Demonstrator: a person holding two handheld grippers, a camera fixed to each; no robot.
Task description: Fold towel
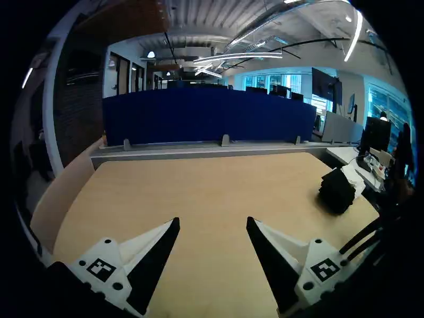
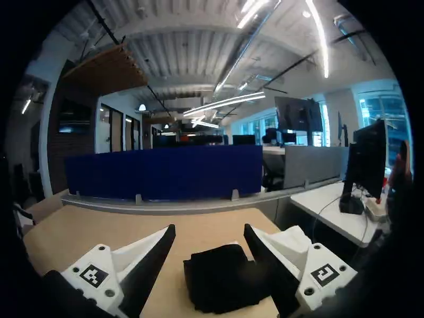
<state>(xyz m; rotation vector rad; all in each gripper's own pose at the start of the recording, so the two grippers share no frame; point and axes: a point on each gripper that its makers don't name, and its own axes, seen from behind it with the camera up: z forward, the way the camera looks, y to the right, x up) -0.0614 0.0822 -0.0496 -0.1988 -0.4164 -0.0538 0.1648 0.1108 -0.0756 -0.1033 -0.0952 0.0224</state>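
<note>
Left gripper view: my left gripper (image 1: 212, 220) is held above the table (image 1: 201, 185), tilted slightly down and looking along it. Its fingers (image 1: 153, 254) are wide apart with nothing between them. The black towel (image 1: 337, 191) is folded into a thick, lumpy stack near the table's right edge, well apart from this gripper. A white item (image 1: 354, 177) sits just behind it; I can't tell what it is. The table is light wood, with a blue partition (image 1: 206, 114) along its back edge.

Right gripper view: my right gripper (image 2: 208, 228) is low and close over the towel (image 2: 225, 278). Its fingers (image 2: 270, 259) are apart, one on either side of it, not clamped. The right finger overlaps the towel's edge; I can't tell if it touches. The towel looks creased and bunched and lies by the table's (image 2: 63, 233) right end. Past that, on the right, a white table (image 2: 328, 209) carries a dark monitor (image 2: 365, 159). The room is an open office with strip lights (image 2: 228, 100) on an exposed ceiling.
</note>
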